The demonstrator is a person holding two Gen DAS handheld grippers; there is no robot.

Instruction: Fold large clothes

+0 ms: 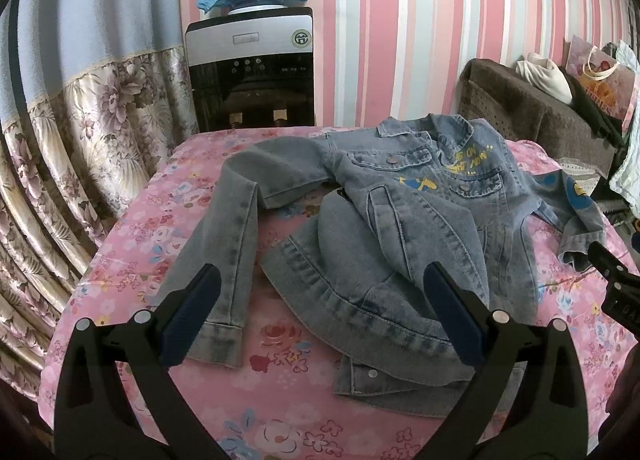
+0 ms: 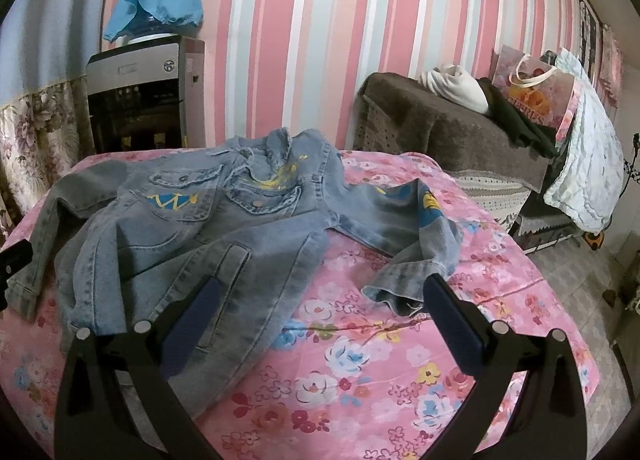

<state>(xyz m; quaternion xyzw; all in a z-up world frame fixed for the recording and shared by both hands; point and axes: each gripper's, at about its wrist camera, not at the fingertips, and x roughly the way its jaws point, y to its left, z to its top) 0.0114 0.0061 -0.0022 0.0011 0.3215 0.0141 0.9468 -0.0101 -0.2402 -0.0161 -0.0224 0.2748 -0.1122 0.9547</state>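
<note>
Blue-padded fingers (image 1: pixel 208 292) spread, rumpled faded denim jacket (image 1: pixel 384 228), floral pink bedsheet (image 1: pixel 132 228)

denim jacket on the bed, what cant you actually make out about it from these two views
- Denim jacket back: lies face up, underside hidden in both views.
- Yellow lettering on the chest: too small and creased to read in either view.
- Right sleeve cuff: crumpled, its opening partly behind the right tongs.
- Hem corner: covered by a finger of the left tongs in the left wrist view.
</note>
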